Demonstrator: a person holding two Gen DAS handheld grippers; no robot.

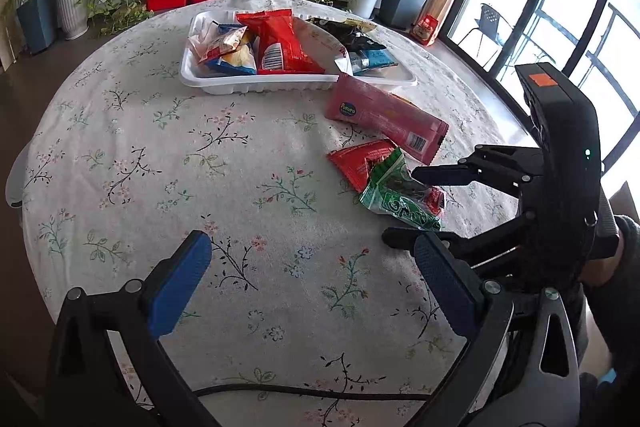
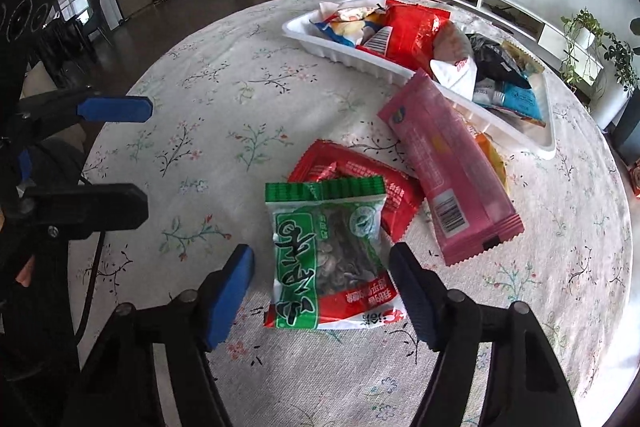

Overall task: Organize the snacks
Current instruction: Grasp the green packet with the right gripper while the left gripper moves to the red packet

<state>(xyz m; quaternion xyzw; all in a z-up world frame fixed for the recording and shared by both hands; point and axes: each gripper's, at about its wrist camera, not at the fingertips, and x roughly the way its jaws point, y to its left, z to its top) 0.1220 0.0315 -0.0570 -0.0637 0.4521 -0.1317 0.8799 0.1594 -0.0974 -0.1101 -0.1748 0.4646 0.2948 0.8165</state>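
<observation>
Around green packet [image 2: 332,259], right tongs [image 2: 322,291] spread wide, low over tablecloth [image 2: 224,75]

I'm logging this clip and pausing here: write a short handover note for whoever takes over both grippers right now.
Right gripper: open, fingers either side of the green snack packet, not closed on it.
Left gripper: open, holding nothing, over bare tablecloth.
Done: the white tray at the far side of the table holds several snacks, among them a big red bag.
Left: three packets outside the tray: the green one, a small red packet partly under it, and a long pink packet whose far end leans on the tray's rim.
Next, probably: close on the green packet and carry it to the tray.
</observation>
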